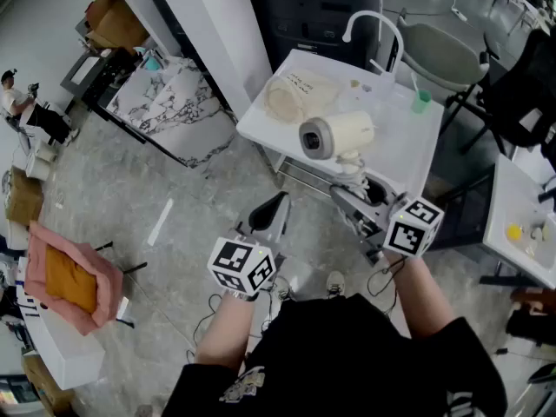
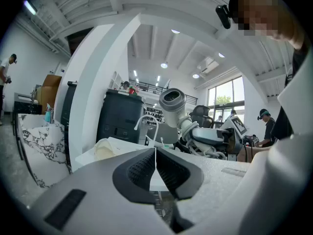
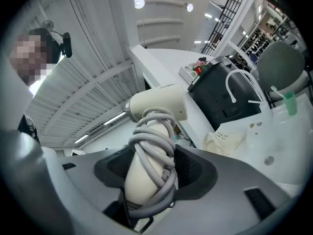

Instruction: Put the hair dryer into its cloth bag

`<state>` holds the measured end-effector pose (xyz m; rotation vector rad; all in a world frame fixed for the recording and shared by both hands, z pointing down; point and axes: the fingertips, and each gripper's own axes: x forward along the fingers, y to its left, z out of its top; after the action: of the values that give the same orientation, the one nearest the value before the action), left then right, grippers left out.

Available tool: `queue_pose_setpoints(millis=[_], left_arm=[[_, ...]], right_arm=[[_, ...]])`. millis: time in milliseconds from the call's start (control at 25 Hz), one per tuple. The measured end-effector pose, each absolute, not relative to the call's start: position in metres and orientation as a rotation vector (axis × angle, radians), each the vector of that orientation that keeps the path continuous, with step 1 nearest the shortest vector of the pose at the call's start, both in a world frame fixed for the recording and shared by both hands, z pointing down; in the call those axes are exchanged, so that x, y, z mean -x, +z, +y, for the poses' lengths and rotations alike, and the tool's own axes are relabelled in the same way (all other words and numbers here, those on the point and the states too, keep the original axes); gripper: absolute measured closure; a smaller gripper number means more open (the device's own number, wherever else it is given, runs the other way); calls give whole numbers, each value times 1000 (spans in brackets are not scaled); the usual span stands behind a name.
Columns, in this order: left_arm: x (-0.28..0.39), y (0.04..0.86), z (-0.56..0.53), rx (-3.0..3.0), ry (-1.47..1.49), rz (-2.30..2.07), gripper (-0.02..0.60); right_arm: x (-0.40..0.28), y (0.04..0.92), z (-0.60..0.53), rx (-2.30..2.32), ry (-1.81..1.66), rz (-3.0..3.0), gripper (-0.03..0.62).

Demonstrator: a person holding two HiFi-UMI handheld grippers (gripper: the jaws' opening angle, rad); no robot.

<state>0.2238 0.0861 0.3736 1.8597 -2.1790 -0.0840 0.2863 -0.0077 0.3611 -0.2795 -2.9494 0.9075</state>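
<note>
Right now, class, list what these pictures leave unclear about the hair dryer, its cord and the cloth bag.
- Mouth of the cloth bag: head view, crumpled and too small.
- Print on the bag: right gripper view, too small to read.
- Plug of the cord: right gripper view, hidden low inside the right tool.
- Far end of the hair dryer: head view, turned away.

Held in the right gripper (image 1: pixel 368 194), the hair dryer (image 1: pixel 339 135) hangs over the counter's (image 1: pixel 401 146) near edge, just in front of the cloth bag (image 1: pixel 291 98). A faucet (image 1: pixel 373 23) arches at the rear; a green cup (image 1: pixel 421 101) stands right. Bare counter lies between bag and cup; open floor (image 1: pixel 174 189) flanks the closed left gripper (image 1: pixel 271 211).
</note>
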Motion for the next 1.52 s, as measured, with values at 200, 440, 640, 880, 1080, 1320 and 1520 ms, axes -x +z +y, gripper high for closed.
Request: queue_pose_setpoints(millis=[200,440,640,880,1080,1320,1520], left_arm=[[-225,374,86,-1860,-82,-2177,572],[-228,376,83,-1850,-77,-2187,572],[-228,378,80,-1828,-48,-2210,563],[-229,383,73,-1779,-39,-2241,471],[-234,384,65,-1755,-38,-2267,445],[-232,380,60,-1731,-30,-2297,437],[-219,380,58,-1723,-26,-2308,431]], right_arm=[[-287,362,-8,283,907,-2948,352],[-291,364,-13,296,909,-2951,350],[-293,370,-20,307,901,-2935,350],[-296,378,-36,303,898,-2917,350],[-303,381,-51,316,897,-2910,350],[-303,380,-62,325,892,-2909,350],[-295,380,-69,317,886,-2915,350]])
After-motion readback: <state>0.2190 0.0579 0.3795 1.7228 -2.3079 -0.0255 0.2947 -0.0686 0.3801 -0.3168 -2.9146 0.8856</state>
